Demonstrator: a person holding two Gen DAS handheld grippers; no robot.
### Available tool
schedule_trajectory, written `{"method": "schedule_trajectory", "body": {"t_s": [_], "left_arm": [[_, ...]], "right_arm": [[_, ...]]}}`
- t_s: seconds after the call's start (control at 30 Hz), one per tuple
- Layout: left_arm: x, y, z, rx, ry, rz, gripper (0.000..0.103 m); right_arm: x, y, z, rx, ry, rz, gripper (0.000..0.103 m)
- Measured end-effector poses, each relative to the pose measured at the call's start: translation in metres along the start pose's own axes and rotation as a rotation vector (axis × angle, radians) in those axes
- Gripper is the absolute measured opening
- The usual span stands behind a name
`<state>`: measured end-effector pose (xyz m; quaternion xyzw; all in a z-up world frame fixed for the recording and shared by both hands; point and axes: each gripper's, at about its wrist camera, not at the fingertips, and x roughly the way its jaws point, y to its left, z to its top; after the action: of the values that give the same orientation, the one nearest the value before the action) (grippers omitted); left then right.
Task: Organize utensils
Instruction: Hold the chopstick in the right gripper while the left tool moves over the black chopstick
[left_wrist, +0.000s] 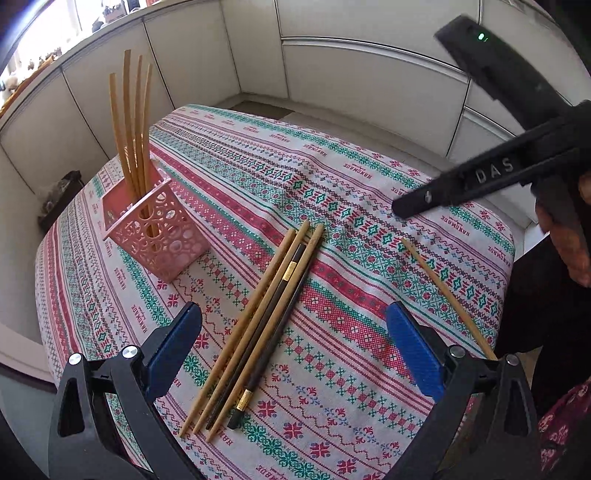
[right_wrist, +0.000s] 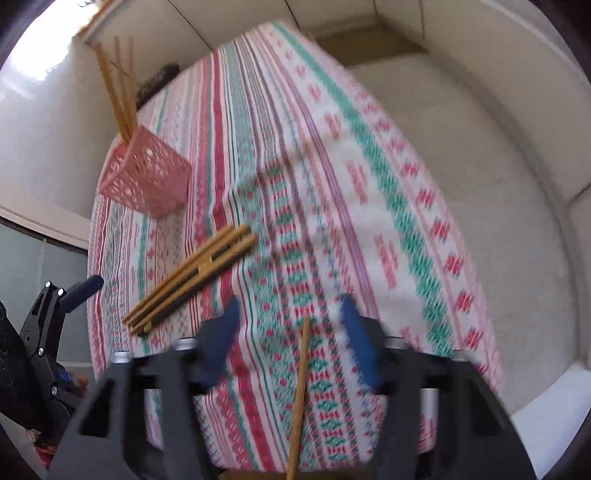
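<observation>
the counter (left_wrist: 369, 155) is covered with a patterned cloth of red and green bands. a pink holder (left_wrist: 157, 230) with a pierced wall stands on it toward the far left, tilted in both views; four light wooden chopsticks (left_wrist: 131, 122) stand upright in it, leaning a little apart at the top.

a bundle of chopsticks (left_wrist: 258, 325) lies flat near the middle of the counter, close together and roughly parallel — three light wooden ones and two dark ones with gold bands. it is near the holder but not touching it.

a single chopstick (left_wrist: 443, 295) lies apart from the bundle, toward the right edge of the counter. in the right wrist view it runs up between the blue pads of the right gripper (right_wrist: 291, 332), and the pads do not press on it.

left gripper (left_wrist: 295, 332): jaws wide apart, nothing held; the lower part of the bundle lies in view between its blue pads.

right gripper: jaws apart, clamped on nothing. the right wrist view is blurred, so whether that chopstick rests fully on the cloth cannot be told from it.

part of a person's patterned sleeve (left_wrist: 561, 428) shows at the right edge of the left wrist view.
</observation>
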<state>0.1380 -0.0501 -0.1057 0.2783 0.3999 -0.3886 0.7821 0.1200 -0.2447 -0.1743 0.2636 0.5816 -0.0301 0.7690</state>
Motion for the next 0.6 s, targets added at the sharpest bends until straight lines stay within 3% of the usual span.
{"method": "schedule_trajectory", "body": {"t_s": [0.17, 0.23, 0.27, 0.3, 0.37, 0.47, 0.53, 0.6], "left_arm": [[-0.007, -0.004, 0.007, 0.007, -0.025, 0.001, 0.096], [-0.011, -0.003, 0.007, 0.004, -0.037, 0.007, 0.096], [-0.013, -0.002, 0.006, 0.0, -0.041, 0.011, 0.096], [-0.015, -0.001, 0.005, -0.004, -0.044, 0.015, 0.096], [-0.019, 0.001, 0.003, -0.014, -0.048, 0.028, 0.096], [-0.027, 0.003, 0.0, -0.021, -0.058, 0.044, 0.096], [-0.031, 0.004, -0.001, -0.02, -0.065, 0.046, 0.096], [-0.032, 0.004, -0.001, -0.021, -0.065, 0.051, 0.096]], "right_arm": [[0.025, 0.008, -0.014, -0.03, 0.076, -0.085, 0.074], [0.035, 0.013, -0.019, -0.029, 0.107, -0.091, 0.067], [0.035, 0.018, -0.022, -0.048, 0.088, -0.119, 0.063], [0.036, 0.022, -0.025, -0.071, 0.079, -0.148, 0.045], [0.037, 0.025, -0.029, -0.082, 0.063, -0.199, 0.038], [0.039, 0.029, -0.034, -0.104, 0.043, -0.233, 0.037], [0.041, 0.037, -0.041, -0.163, 0.003, -0.322, 0.025], [0.046, 0.05, -0.049, -0.227, -0.046, -0.341, 0.007]]}}
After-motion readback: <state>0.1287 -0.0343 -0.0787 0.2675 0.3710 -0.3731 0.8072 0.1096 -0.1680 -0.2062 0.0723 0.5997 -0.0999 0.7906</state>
